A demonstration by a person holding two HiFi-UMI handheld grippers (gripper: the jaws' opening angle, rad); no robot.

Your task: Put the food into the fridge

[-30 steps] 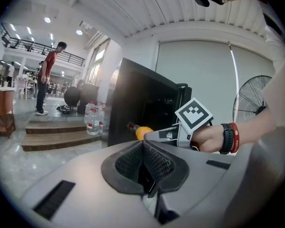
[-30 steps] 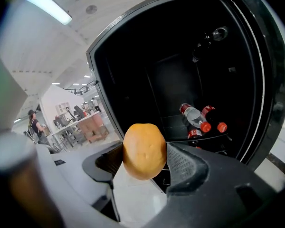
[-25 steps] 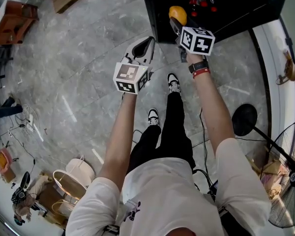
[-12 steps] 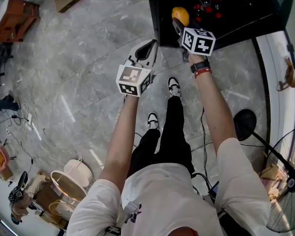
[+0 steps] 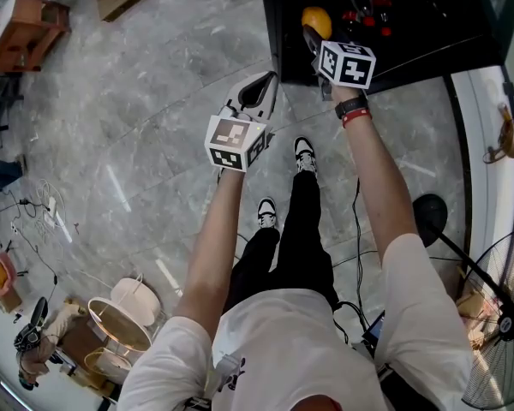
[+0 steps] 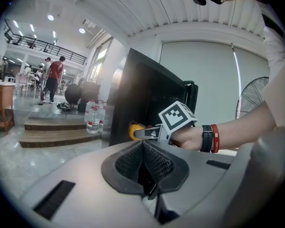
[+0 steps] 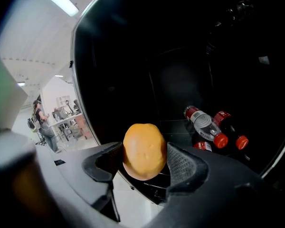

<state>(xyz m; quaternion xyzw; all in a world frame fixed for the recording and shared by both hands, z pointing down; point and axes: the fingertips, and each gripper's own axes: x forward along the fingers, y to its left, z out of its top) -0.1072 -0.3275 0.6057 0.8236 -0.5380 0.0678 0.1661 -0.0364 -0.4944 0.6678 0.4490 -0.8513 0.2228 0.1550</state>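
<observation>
Black fridge stands open, your left hand-held gripper is closed and empty outside it, and your right hand-held gripper is at the opening near the red-capped bottles inside, jaws wide and clamped on the orange fruit, not yet shelved.

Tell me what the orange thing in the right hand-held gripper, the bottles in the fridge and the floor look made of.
The orange thing looks like real fruit, with a matte, dimpled peel, though it could be a plastic replica. The bottles seem to be clear plastic, glossy with highlights, with red screw caps and red labels. The floor looks like polished grey stone or tile, veined and reflective.
</observation>
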